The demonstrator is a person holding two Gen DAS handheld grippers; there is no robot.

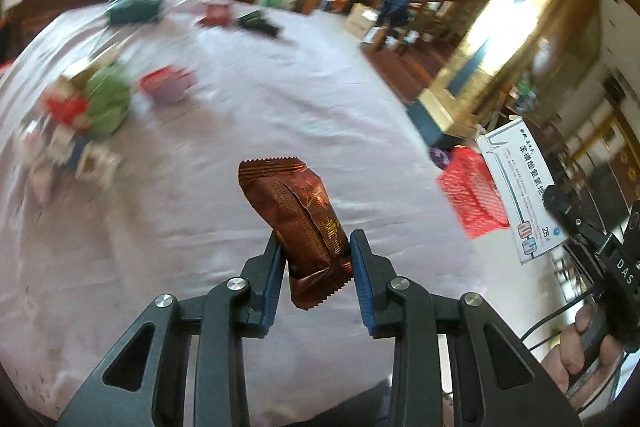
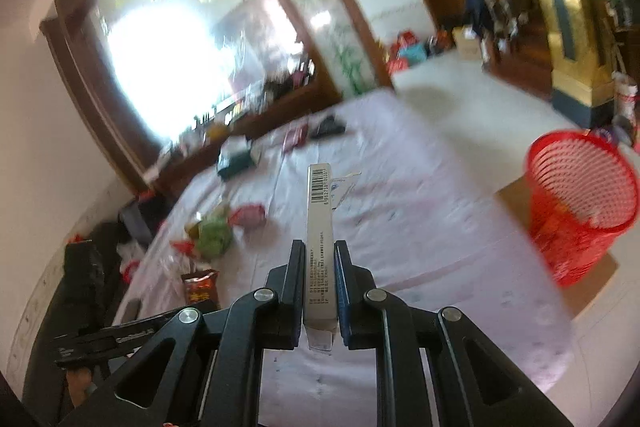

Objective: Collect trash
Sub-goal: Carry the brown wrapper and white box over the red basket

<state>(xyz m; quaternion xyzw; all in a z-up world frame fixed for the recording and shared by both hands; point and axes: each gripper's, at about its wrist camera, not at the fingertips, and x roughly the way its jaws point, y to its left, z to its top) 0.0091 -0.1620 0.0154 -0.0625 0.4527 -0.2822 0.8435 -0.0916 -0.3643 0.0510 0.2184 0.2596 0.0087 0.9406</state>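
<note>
I have a brown snack wrapper (image 1: 304, 223) pinched in my left gripper (image 1: 318, 259). The two blue pads (image 1: 362, 283) press on its lower half, and the top sticks up over the table.

My right gripper (image 2: 316, 281) is squeezed tight on a thin white box (image 2: 320, 227) with a bar code at its top end. In the left view I can see that same box (image 1: 520, 195) off to the right, with a hand (image 1: 580, 355) holding the tool.

Both pieces of trash are up in the air, not on the table. The red basket (image 2: 580, 203) stands past the right edge of the table, lower than the top. I think that is where the trash goes. I can see one small pale thing inside, but I cannot tell what it is.

So two pieces are picked up but not dropped in yet. More is left on the pale tablecloth (image 1: 248, 131): a green bag (image 1: 106, 103) in a messy pile, a small red packet (image 1: 168, 85), a dark green box (image 1: 136, 3), and two more small packs far away. A dark snack bag (image 2: 202, 287) lies near the left edge. I think the job is not near its end.
</note>
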